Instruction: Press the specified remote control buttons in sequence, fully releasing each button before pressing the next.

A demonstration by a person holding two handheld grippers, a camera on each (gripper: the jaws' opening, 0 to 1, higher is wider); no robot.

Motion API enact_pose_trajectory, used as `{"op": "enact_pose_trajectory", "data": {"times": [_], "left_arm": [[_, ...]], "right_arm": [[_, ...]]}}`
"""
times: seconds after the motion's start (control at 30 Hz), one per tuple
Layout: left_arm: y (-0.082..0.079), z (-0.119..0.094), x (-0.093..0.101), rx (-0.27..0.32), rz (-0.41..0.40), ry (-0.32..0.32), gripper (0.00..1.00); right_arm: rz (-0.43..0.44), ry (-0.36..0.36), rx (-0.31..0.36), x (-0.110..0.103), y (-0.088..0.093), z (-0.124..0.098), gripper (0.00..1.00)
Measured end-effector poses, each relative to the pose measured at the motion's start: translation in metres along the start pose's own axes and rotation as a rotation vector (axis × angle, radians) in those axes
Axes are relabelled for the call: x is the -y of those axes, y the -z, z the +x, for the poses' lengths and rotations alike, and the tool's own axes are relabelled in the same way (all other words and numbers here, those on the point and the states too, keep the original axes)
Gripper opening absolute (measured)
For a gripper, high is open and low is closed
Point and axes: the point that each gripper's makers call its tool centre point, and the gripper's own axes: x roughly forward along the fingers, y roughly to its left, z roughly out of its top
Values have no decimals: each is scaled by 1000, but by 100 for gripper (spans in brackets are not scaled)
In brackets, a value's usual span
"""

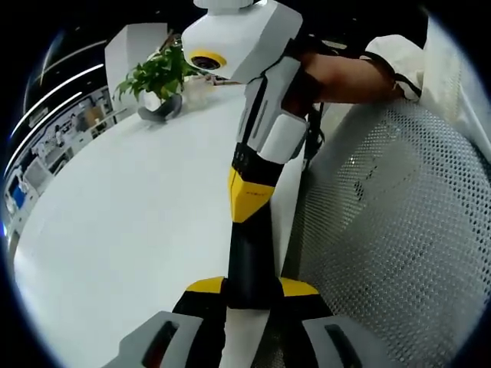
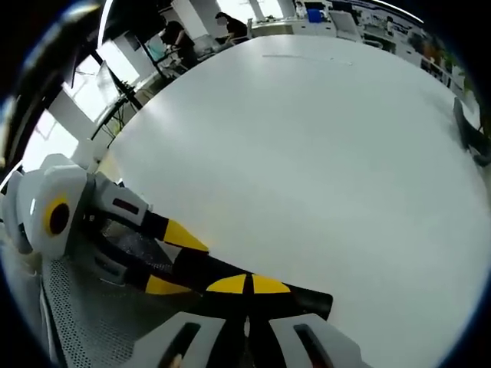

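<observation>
— Remote (image 1: 249, 261): where is it?
— Off the table (image 1: 138, 222), held in the air just past its edge. It is a long black bar pinched between the jaws of the left gripper (image 1: 252, 287), yellow tips on either side.
— And the right gripper (image 2: 247, 285)?
— Its jaws are pressed together, and the joined yellow tips sit on the remote's upper face, partway along it. Whether a button is under them, I cannot tell.
— Anything from the right gripper view?
— The remote (image 2: 311, 300) runs crosswise under the tips, with the left gripper (image 2: 175, 261) clamping its far end.
— Surroundings?
— A plant (image 1: 157, 75) at the table's far side and a mesh chair (image 1: 399, 222) just beside the table.
</observation>
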Motion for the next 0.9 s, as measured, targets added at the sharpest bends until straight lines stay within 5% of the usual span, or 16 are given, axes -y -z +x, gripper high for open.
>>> {"op": "enact_pose_trajectory", "data": {"times": [0.57,0.9], "left_arm": [[0,-1,1,-7,4,2,25],[0,-1,1,-8,-1,7,25]], "right_arm": [[107,-15,26,3,-4,-10,0],[163,-42,-16,-4,2,-11,0]]}}
